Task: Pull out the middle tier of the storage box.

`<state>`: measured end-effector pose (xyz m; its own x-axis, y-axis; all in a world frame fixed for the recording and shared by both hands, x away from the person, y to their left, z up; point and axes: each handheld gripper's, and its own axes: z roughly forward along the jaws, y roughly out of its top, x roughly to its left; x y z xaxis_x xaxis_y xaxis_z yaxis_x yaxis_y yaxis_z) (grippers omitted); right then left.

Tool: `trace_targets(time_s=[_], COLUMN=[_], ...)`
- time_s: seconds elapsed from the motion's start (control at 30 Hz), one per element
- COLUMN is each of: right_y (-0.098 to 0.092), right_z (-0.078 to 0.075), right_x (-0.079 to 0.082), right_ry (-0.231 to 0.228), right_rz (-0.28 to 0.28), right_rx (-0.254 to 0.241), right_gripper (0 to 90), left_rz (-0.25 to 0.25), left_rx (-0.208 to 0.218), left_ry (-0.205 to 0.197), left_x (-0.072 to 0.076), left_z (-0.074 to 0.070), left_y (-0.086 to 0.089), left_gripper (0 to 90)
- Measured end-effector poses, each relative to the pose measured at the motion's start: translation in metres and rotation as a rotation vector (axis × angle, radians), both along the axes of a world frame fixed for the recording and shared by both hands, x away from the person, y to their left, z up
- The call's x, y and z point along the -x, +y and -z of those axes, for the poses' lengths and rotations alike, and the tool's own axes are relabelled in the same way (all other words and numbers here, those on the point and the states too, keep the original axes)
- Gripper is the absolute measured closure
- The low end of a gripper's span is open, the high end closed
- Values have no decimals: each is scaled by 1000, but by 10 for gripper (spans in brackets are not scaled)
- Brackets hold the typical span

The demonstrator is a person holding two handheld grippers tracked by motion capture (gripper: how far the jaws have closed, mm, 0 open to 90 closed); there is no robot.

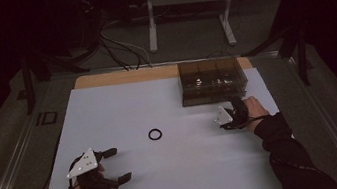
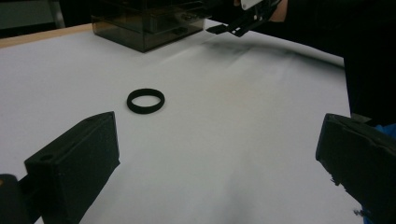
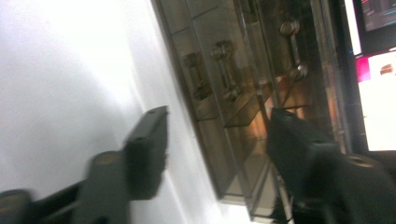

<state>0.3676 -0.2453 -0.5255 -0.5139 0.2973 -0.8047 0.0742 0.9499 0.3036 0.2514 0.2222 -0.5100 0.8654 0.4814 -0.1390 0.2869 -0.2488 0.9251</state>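
White tabletop [image 1: 178, 174], dim room, cables and a stand's legs on the floor beyond the far edge

Left tool [image 1: 117, 165]: near the front left corner, jaws spread wide, nothing between them, nothing touched. In the left gripper view the two black jaws stand far apart at the bottom corners, bare tabletop between them

Black ring [image 1: 155, 134]: lies flat on the tabletop ahead of the left tool and off toward its left jaw [image 2: 145, 101], well apart from it, and clear of the drawer box

Right tool [image 1: 233, 106]: just in front of the smoky clear drawer box [image 1: 212, 80], at its near right corner. Jaws partly open and empty. In the right gripper view the drawer fronts and their small handles [image 3: 224, 70] sit right ahead of the jaws; whether a pad touches the box cannot be told, picture blurred
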Motion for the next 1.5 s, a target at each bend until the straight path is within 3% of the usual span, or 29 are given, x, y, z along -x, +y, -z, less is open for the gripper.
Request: trace_targets(time_s=[0.07, 0.17, 0.33, 0.43, 0.57, 0.83, 1.03, 1.2, 1.33, 1.43, 1.5], right_y=[-3, -8, -13, -16, -21, -27, -31, -33, -38, -41, -42], right_z=[-3, -9, -14, -18, -22, -30, -38, -42, -49, -55, -58], right_x=[-1, 0, -2, -2, -1, -1, -5, -6, -12, -19, -23], right_ry=[37, 98, 166, 192, 195, 223, 251, 231, 264, 322, 342], right_rz=[11, 1, -4, -10, -31, -88, -99, -101, -92, -84, -82], right_rx=[-18, -84, -96, -90, -103, -65, -46, -16, -36, -44, -24], right_gripper=[315, 214, 38, 2, 0, 0, 0, 35, 35, 37, 43], left_rz=[0, 0, 0, 0, 3, 4, 7, 9, 10, 10, 11], left_rx=[1, 3, 4, 2, -3, -4, -10, -9, -12, -10, -11], left_ry=[1, 0, 0, 1, 1, 1, 0, 2, 0, 0, 1], left_x=[0, 0, 0, 0, 0, 0, 0, 0, 0, 0, 0], left_z=[0, 0, 0, 0, 0, 0, 1, 1, 1, 1, 1], left_y=[0, 0, 0, 0, 0, 0, -1, -1, -1, -1, -1], left_gripper=[10, 10, 10, 10, 10, 10, 10, 10, 10, 10, 10])
